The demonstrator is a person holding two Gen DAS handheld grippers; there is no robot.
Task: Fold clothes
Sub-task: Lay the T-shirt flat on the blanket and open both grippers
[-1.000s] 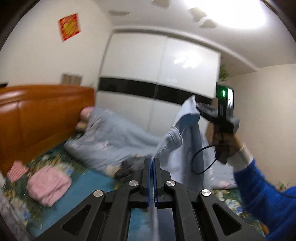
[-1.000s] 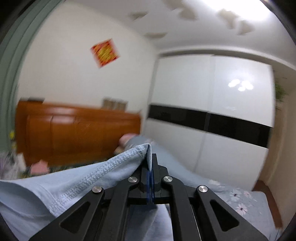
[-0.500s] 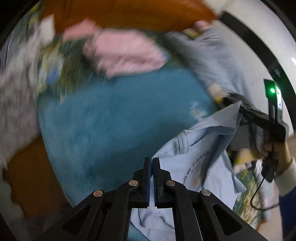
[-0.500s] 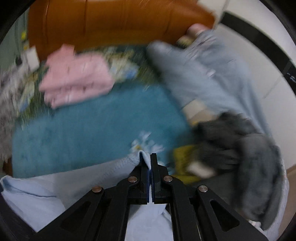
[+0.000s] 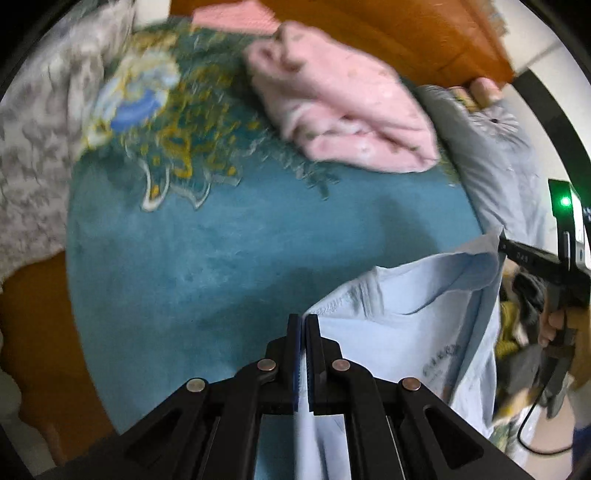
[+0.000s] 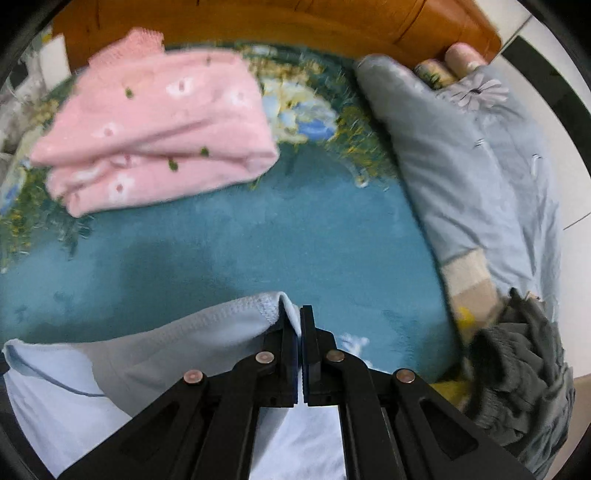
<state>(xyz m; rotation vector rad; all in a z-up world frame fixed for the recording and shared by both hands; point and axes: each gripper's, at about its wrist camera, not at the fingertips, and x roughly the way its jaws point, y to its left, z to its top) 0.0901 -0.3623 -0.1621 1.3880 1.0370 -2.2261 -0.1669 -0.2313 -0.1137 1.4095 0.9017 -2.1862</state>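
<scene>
Light-blue shirt [image 5: 406, 332] hangs over the teal bedspread [image 5: 221, 258], both grippers' jaws pinching its edge.

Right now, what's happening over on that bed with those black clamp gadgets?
A person is folding laundry with a hand-held gripper in each hand. The left hand-held gripper and the right hand-held gripper are each shut on an edge of the same light blue T-shirt, holding it stretched between them above the teal bedspread. A pink folded garment sits near the wooden headboard, a grey-blue quilt lies along one side, and a dark grey garment is bunched beside it.
</scene>
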